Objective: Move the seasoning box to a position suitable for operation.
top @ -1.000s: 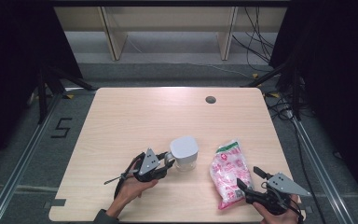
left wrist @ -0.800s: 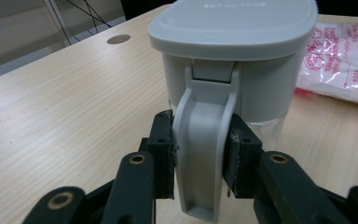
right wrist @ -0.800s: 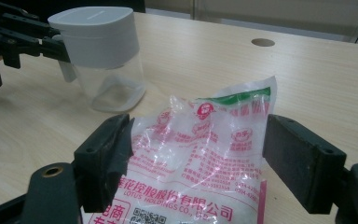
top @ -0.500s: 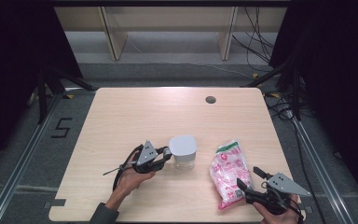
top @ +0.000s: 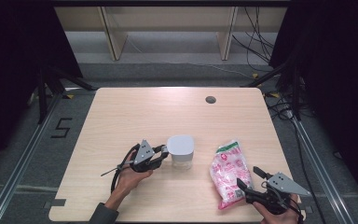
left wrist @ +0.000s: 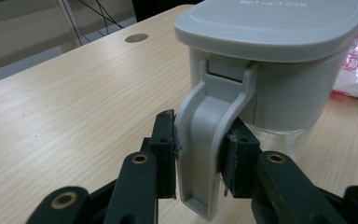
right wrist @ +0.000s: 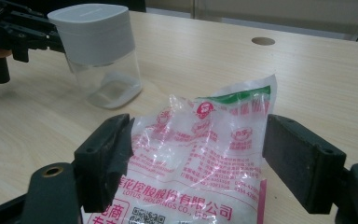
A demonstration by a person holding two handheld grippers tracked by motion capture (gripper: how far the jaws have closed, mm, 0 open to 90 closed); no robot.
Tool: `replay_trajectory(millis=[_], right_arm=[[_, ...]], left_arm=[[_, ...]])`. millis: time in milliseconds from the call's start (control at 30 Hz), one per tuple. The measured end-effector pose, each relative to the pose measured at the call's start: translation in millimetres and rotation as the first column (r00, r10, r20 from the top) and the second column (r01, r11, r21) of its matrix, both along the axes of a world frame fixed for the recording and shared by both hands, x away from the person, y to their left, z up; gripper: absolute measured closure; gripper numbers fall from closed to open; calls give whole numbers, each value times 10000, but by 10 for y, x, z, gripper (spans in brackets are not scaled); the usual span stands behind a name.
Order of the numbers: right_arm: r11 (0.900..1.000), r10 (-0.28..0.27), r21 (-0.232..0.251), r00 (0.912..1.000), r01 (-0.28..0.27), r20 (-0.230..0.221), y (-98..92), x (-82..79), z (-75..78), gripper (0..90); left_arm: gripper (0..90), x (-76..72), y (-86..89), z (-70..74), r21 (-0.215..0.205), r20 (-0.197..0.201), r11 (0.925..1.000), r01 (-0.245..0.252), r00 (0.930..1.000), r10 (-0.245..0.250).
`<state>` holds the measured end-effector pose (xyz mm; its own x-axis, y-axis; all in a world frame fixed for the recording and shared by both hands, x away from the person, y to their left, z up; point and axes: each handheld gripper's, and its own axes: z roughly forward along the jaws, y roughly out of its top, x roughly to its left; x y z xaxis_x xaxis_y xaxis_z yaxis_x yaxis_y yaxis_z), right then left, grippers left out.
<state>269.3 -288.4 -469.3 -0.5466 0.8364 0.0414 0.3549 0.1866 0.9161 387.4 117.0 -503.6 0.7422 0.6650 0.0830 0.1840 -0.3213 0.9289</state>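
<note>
High view: pale wood-grain surface (top: pixel 135 116) carrying a clear container (top: pixel 181 151) with a rounded-square grey lid at centre, a crinkled pink-and-white printed bag (top: pixel 230 173) lying to its right.

Left gripper view: left gripper (left wrist: pixel 198 154), jaws just closing, now pressed on the container's smooth grey plastic latch (left wrist: pixel 209 154); faint embossed lettering on the lid, unreadable.

Right gripper view: right gripper (right wrist: pixel 198 158) with jaws spread wide either side of the glossy bag, not touching; "LOTUS HOLDINGS CO., LTD" and Chinese characters in pink.

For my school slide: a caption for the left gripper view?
Left gripper pinching the grey latch of a lidded container.
</note>
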Motion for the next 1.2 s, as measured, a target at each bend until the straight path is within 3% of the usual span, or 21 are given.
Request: replay_trajectory(millis=[33, 400, 500, 533, 567, 667, 767, 900, 933, 967, 1033, 1067, 1167, 1200], right_arm=[[9999, 0, 169, 10000, 0, 18, 11, 2, -12, 250], [9997, -21, 253, 10000, 21, -15, 19, 1, -8, 250], [9999, 58, 125, 10000, -58, -29, 8, 6, -7, 250], [9998, 137, -153, 9999, -135, 104, -4, 8, -6, 250], [9998, 167, 62, 9999, -167, -23, 6, 4, -8, 250], [10000, 71, -52, 9999, -71, 80, 0, -3, 5, 250], [10000, 41, 64, 10000, -41, -36, 1, -1, -10, 250], [9997, -164, 183, 9999, 165, -50, -10, -9, -6, 250], [9998, -160, 107, 9998, 159, 109, -17, 6, -14, 250], [9996, -139, 256, 9999, 140, -26, -6, 0, -16, 250], [10000, -86, 18, 9998, 86, 172, -19, 12, -26, 250], [9996, -123, 256, 9999, 125, -81, -3, 1, -25, 250], [9998, -33, 201, 9999, 36, -138, -11, 8, -23, 250], [9997, -62, 221, 9998, 66, -174, -9, 7, -25, 250]], left_arm=[[697, 4, 4, -9, -98, 79, 9999, -133, 9999, 134], [701, -8, 92, 2, -26, -62, 9998, -181, 9998, 181], [701, -13, 91, -8, -198, -156, 9996, -224, 9996, 221], [703, -18, 90, -7, -165, -179, 9996, -233, 9996, 230], [703, -18, 94, -6, -160, -164, 9996, -218, 9996, 215], [702, -12, 99, -11, -220, -151, 9995, -213, 9997, 209], [696, -13, 102, -14, -412, -403, 9989, -238, 9989, 222], [535, -9, 137, -9, -187, -526, 9997, -123, 9986, 113], [535, -11, 149, 0, -129, -659, 9999, 11, 9978, -19], [427, -25, 171, 27, -56, -773, 10000, 36, 9970, -40], [398, -70, 204, 85, -180, -728, 9997, 161, 9972, -174], [376, -82, 218, 107, -140, -675, 9997, 193, 9975, -202], [354, -133, 280, 216, 121, -572, 9989, 443, 9974, -436], [354, -156, 299, 250, 6, -644, 9994, 345, 9973, -344]])
